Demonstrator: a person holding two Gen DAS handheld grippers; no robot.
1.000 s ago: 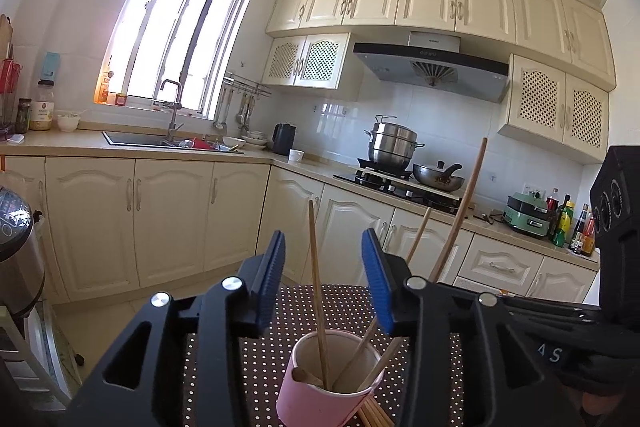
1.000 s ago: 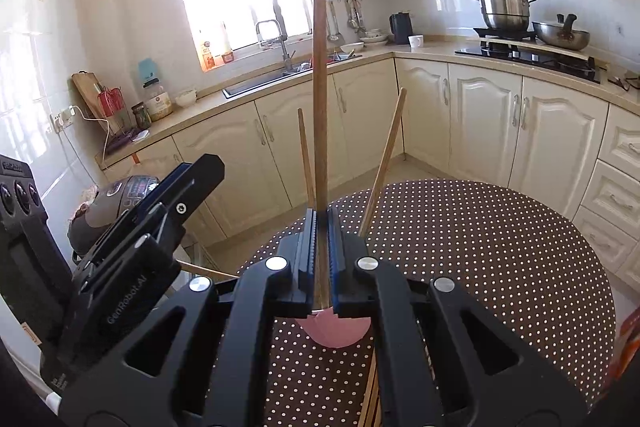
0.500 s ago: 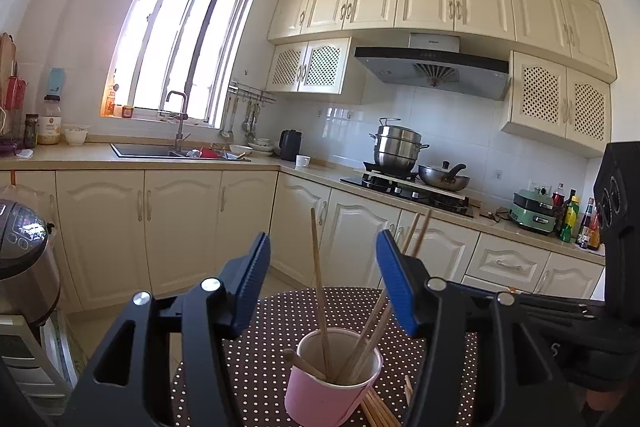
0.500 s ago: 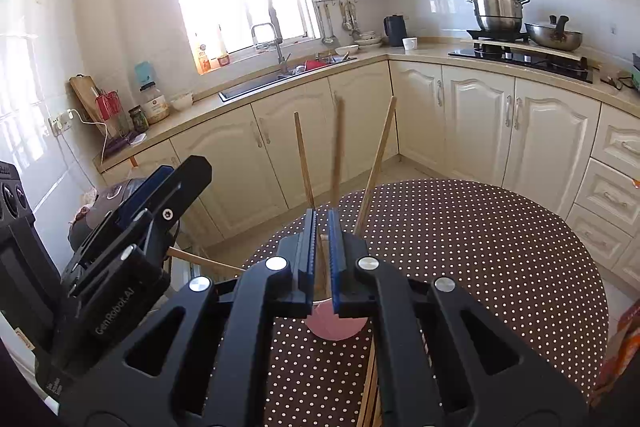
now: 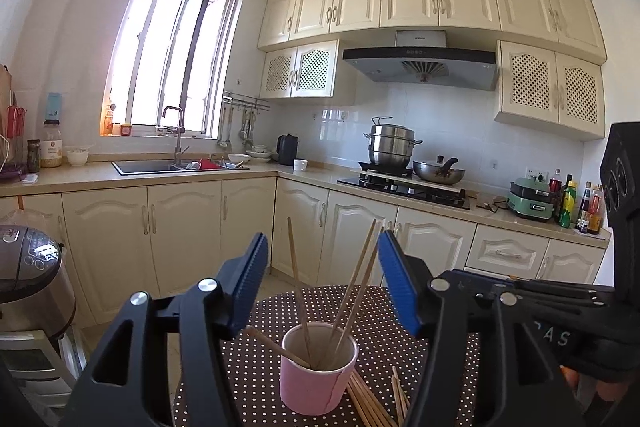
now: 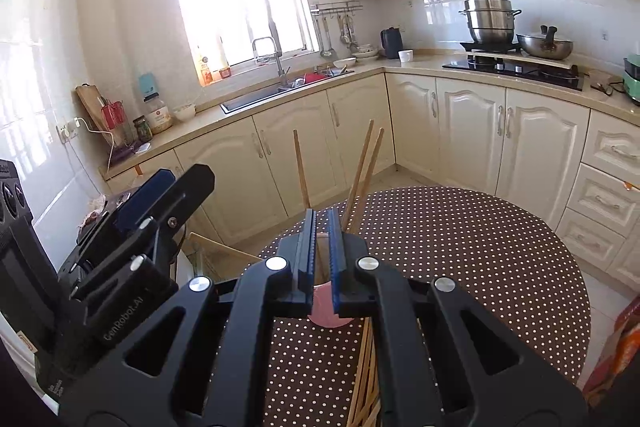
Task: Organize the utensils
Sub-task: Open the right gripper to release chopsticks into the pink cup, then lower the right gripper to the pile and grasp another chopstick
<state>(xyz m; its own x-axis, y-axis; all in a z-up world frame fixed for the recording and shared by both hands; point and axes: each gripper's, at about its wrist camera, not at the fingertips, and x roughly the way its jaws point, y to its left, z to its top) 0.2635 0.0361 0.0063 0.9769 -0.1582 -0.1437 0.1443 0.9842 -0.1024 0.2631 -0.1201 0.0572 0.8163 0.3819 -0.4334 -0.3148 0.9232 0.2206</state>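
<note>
A pink paper cup (image 5: 318, 371) stands on the dotted round table (image 5: 384, 311) and holds several wooden chopsticks (image 5: 352, 291) leaning in it. More chopsticks (image 5: 372, 403) lie loose on the table right of the cup. My left gripper (image 5: 322, 267) is open and empty, its blue pads either side of the cup, above and short of it. In the right wrist view my right gripper (image 6: 324, 251) hovers over the cup (image 6: 326, 311), its jaws slightly apart with nothing between them. The upright chopsticks (image 6: 362, 171) rise beyond it. Loose chopsticks (image 6: 366, 379) lie beneath it.
The left gripper's body (image 6: 120, 251) is at the left in the right wrist view. A rice cooker (image 5: 28, 275) stands left of the table. Kitchen cabinets (image 6: 472, 135), sink (image 5: 176, 167) and stove with pots (image 5: 400, 163) lie beyond. An orange box (image 6: 616, 343) is at the table's right edge.
My right gripper held a long chopstick upright over the cup; it dropped it into the cup and its jaws parted a little. My left gripper opened wider and drew back.
</note>
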